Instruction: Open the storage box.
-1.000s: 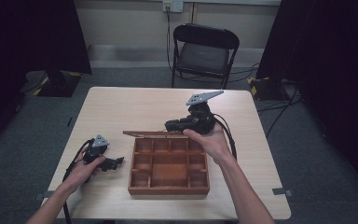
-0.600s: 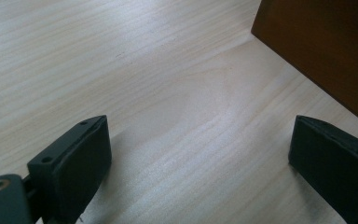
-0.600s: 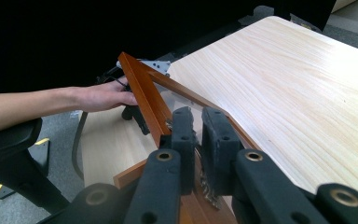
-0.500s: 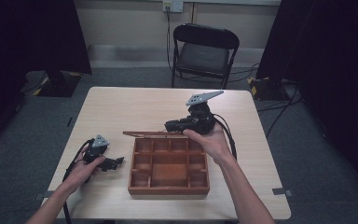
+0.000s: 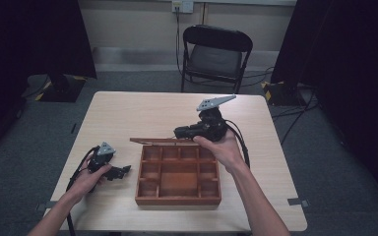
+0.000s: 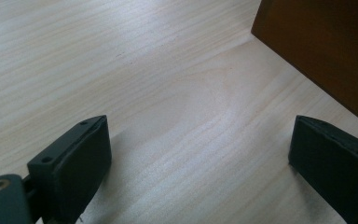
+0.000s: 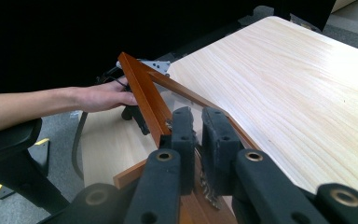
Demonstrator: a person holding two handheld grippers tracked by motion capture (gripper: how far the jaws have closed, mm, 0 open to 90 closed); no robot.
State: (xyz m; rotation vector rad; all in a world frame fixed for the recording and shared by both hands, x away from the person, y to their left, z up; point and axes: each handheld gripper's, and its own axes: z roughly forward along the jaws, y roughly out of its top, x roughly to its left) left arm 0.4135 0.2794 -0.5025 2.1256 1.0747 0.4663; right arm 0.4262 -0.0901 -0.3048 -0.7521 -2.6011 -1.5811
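Pale wood-grain rectangular table (image 5: 142, 113) takes up the middle of the high view, w/ a black folding metal chair (image 5: 215, 51) on the grey floor past its far edge. On the table's near half sits a shallow reddish-brown wooden compartment tray (image 5: 178, 197), split by dividers into small cells along the far side & both sides around a larger centre cell; every cell visible from above looks empty, bare wood bottoms. Its hinged lid, a thin reddish-brown wooden frame w/ a clear pane (image 5: 157, 140), is raised edge-on along the tray's far side. Right gripper (image 5: 183, 132), held in the person's right hand (image 5: 220, 147) just beyond the tray's far right corner, is clenched on that lid's frame; right gripper view shows the two black jaws nearly together w/ the frame edge (image 7: 144, 93) between them, lid tilted up off the tray. Left gripper (image 5: 122, 171) rests on the table just left of the tray, in the left hand (image 5: 91, 178), not touching it; left gripper view shows its jaws spread wide, released, bare tabletop (image 6: 168, 93) between, tray's dark side wall (image 6: 326, 51) at upper right.
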